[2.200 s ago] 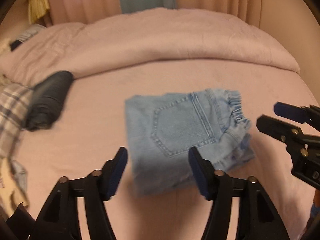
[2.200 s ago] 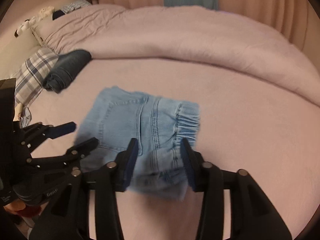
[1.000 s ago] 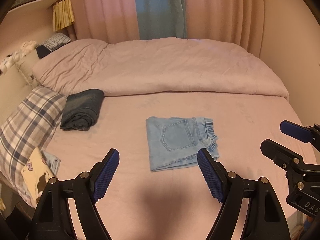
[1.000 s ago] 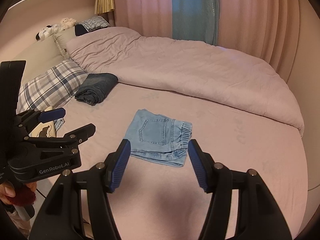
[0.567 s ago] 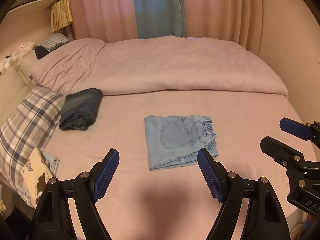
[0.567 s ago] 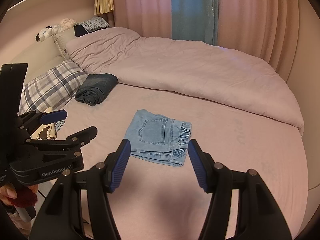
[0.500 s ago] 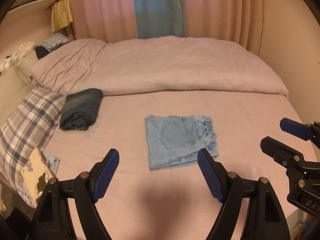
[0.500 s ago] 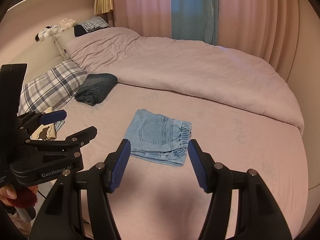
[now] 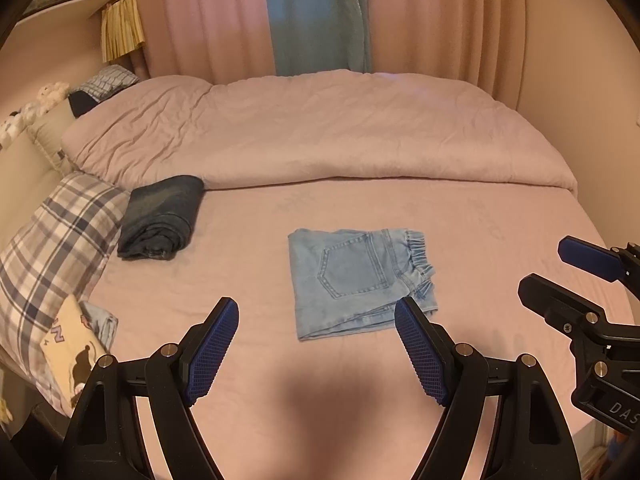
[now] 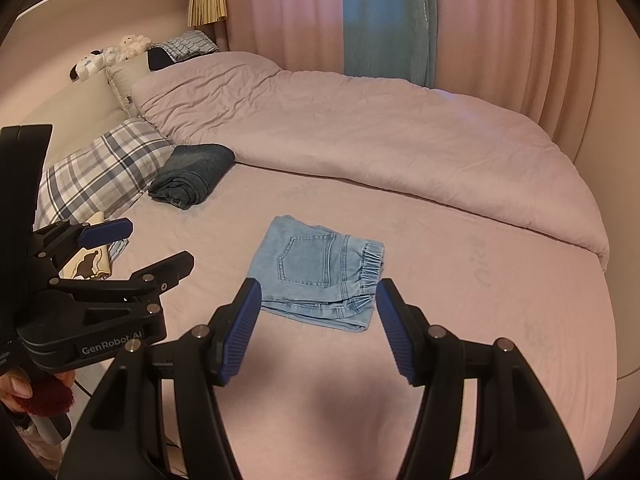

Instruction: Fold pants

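Nearest, the left tongs (image 9: pixel 316 350) and right tongs (image 10: pixel 316 330) were held wide apart, nothing gripped. At twelve o'clock beyond them, the light-blue denim pants (image 9: pixel 358 278) lay folded compactly on the pink bed sheet (image 9: pixel 240 248); folding was judged finished.

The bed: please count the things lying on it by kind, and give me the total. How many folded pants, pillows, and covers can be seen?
Folded pants: 2 (light blue jeans, dark jeans)
Pillows: 1 plaid pillow
Covers: 1 pink duvet
Printed cloth items at the bed's edge: 1
Total: 5
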The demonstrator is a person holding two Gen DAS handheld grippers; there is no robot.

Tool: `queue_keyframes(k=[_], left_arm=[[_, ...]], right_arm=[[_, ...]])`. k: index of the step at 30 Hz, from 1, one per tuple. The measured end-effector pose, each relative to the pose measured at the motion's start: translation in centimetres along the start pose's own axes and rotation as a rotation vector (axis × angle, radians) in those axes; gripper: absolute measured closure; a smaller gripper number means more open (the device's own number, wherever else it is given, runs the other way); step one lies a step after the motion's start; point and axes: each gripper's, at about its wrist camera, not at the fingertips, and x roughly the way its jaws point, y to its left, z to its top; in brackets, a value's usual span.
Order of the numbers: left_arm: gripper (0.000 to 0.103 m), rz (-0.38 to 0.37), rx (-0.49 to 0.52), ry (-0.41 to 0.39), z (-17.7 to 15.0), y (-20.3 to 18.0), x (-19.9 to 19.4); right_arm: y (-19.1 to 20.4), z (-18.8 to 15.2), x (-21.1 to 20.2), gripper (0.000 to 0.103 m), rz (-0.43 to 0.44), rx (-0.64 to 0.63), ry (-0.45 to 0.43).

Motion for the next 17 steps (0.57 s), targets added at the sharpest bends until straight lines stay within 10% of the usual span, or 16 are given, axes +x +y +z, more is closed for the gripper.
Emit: queue_keyframes(k=[17], left_arm=[[0.023,-0.007,0.006,0.01,0.32,0.04,0.32]], right_arm=[[-0.02,-0.22,0.18,0.043,-0.001,0.005,0.009]])
